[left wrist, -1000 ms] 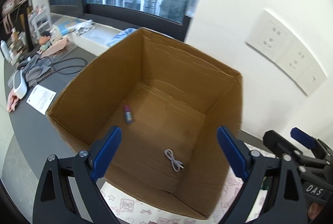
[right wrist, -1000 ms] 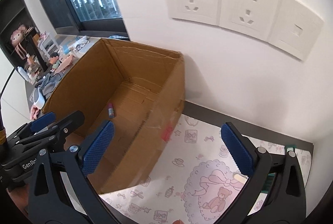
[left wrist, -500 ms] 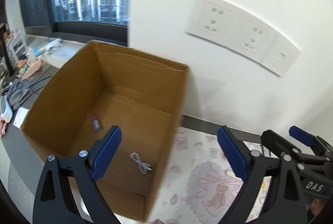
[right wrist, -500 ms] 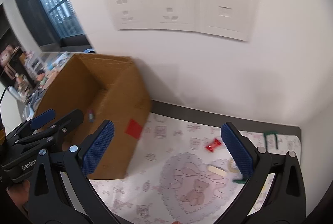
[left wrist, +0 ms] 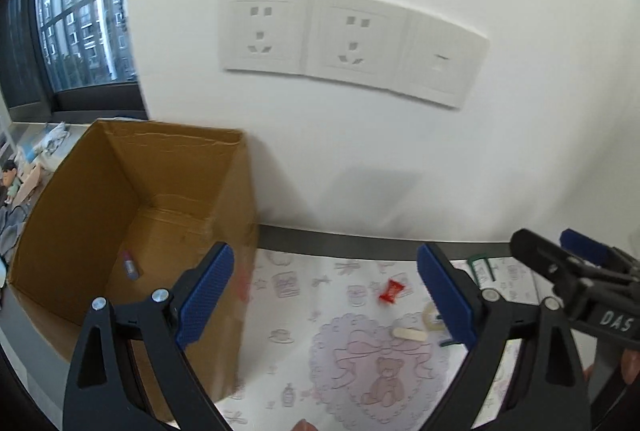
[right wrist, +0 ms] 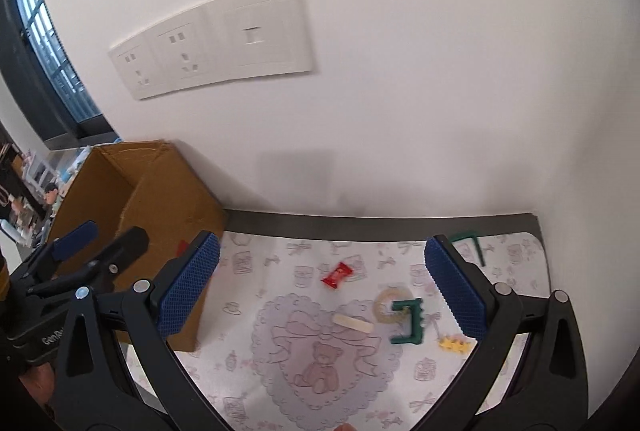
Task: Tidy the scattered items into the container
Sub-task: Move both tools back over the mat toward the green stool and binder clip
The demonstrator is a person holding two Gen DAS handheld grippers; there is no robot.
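An open cardboard box (left wrist: 80,215) (right wrist: 160,191) stands at the left, with a small tube (left wrist: 131,268) on its floor. Scattered on the patterned mat (right wrist: 280,371) lie a red candy (right wrist: 337,275) (left wrist: 391,291), a cream stick (right wrist: 353,323) (left wrist: 409,333), a pale ring (right wrist: 386,305), a dark green clip (right wrist: 410,321), a yellow clip (right wrist: 454,344) and a green hook (right wrist: 470,243). My left gripper (left wrist: 326,295) and my right gripper (right wrist: 320,285) both hang open above the mat, holding nothing.
A white wall with a row of sockets (left wrist: 348,45) rises right behind the mat and box. A window (left wrist: 76,15) and a cluttered desk (left wrist: 16,183) lie at the far left. The mat's right edge (right wrist: 540,247) meets the wall corner.
Both grippers have swung right, away from the box interior toward the mat; the scattered items have come into view. Both stay open.
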